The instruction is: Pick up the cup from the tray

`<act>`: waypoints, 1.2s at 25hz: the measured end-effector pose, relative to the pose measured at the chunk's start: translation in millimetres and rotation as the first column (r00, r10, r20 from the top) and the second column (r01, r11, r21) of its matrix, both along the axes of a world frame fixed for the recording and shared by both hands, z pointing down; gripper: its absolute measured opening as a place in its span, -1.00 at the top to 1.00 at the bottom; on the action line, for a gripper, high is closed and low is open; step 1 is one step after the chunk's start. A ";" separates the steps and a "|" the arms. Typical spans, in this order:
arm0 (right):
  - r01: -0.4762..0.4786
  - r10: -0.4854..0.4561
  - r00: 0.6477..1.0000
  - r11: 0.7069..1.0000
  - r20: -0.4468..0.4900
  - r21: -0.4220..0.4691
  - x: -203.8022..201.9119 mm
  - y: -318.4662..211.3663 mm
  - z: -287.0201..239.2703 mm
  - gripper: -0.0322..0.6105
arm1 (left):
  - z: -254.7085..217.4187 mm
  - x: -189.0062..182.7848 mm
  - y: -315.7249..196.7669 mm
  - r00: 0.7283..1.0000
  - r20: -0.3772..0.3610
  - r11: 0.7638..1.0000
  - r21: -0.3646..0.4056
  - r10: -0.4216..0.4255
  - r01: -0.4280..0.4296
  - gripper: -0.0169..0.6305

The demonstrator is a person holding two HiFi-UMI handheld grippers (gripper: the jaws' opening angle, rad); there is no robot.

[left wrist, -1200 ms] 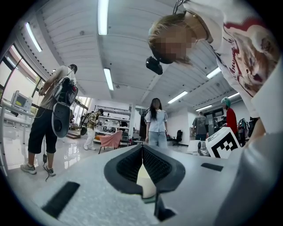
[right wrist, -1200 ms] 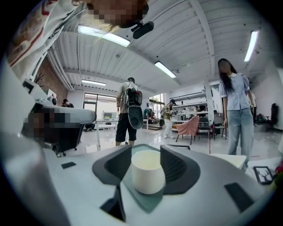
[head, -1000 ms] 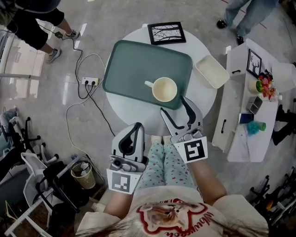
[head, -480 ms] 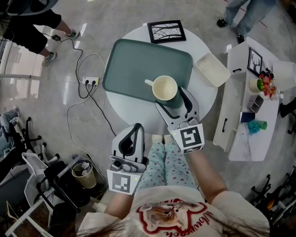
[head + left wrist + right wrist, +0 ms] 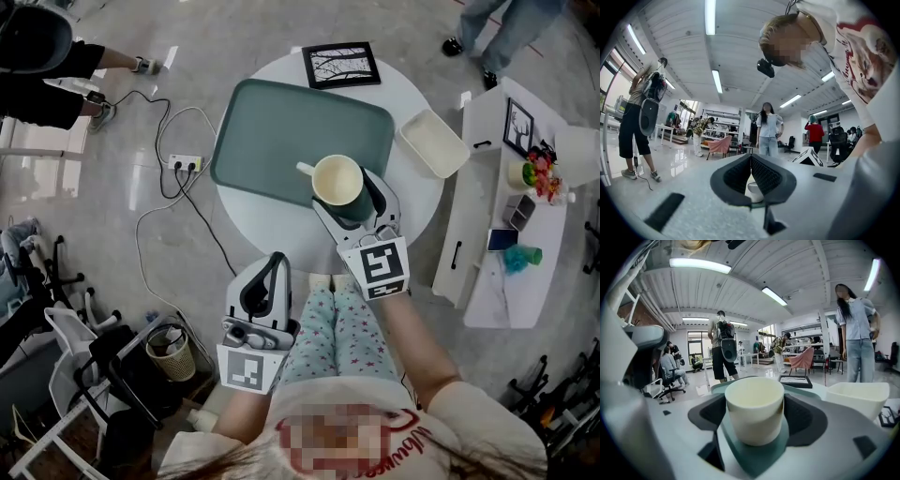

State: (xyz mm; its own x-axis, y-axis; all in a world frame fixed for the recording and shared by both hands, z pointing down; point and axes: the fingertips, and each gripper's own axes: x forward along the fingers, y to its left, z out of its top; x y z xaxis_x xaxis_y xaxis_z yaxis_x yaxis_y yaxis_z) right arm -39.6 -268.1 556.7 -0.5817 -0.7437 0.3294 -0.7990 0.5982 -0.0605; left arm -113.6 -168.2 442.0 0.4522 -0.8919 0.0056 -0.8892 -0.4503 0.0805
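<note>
A cream cup (image 5: 337, 180) with a small handle on its left stands upright at the near right corner of the green tray (image 5: 272, 131). My right gripper (image 5: 351, 201) reaches over the table edge, and its jaws have just been opening. They stand wide, one on each side of the cup (image 5: 754, 408), which fills the gap between the dark pads (image 5: 708, 416) above the tray's corner (image 5: 754, 458). I cannot see either pad pressing on it. My left gripper (image 5: 275, 259) hangs back over the person's lap, short of the table, its tips (image 5: 750, 158) together and empty.
The tray lies on a round white table (image 5: 281, 225). A framed picture (image 5: 341, 64) sits at the table's far edge and a white rectangular dish (image 5: 434, 142) at its right. A white cabinet (image 5: 487, 272) stands to the right. Cables and a power strip (image 5: 183, 164) lie on the floor at left.
My right gripper has moved forward and down over the table edge, with its jaws spreading. The cup, which was ahead of the tips, now sits between them. The left gripper has stayed put.
</note>
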 end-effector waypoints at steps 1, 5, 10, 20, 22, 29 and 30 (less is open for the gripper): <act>0.004 -0.004 1.000 1.000 -0.001 -0.001 -0.4 -1.8 0.3 -0.22 | 0.3 0.0 0.1 1.000 0.000 1.000 -0.002 0.000 0.000 0.90; 0.016 -0.016 1.000 1.000 -0.009 0.007 -2.8 -7.0 0.7 -0.23 | 0.0 2.6 0.1 1.000 0.000 1.000 -0.004 0.003 -0.003 0.90; 0.050 -0.049 0.999 0.998 -0.016 0.028 -7.4 -9.4 2.3 -0.23 | 0.8 2.0 1.4 1.000 0.010 1.000 -0.007 0.006 -0.006 0.90; 0.052 -0.053 0.999 0.996 0.008 0.072 -8.6 -11.7 1.2 -0.23 | -0.8 4.3 5.8 1.000 0.021 1.000 -0.006 0.006 -0.006 0.90; 0.044 -0.045 0.999 0.996 0.010 0.083 -9.3 -12.9 1.2 -0.24 | 0.1 4.4 6.7 1.000 0.021 1.000 -0.008 0.003 -0.003 0.90; 0.047 -0.050 0.998 0.996 0.029 0.081 -13.4 -20.5 -0.2 -0.23 | 2.0 1.0 8.9 1.000 0.017 1.000 -0.016 -0.007 0.007 0.90; 0.039 -0.042 0.998 0.996 0.036 0.083 -12.7 -21.5 -1.1 -0.23 | 2.0 0.4 8.7 1.000 0.016 1.000 -0.017 -0.008 0.009 0.90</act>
State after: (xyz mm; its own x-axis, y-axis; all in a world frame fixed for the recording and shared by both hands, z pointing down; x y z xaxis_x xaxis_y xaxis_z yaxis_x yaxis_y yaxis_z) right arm -52.3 -289.6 555.6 -0.6231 -0.7427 0.2455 -0.7719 0.6345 -0.0398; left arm -113.2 -159.5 444.0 0.4442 -0.8955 0.0283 -0.8943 -0.4413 0.0739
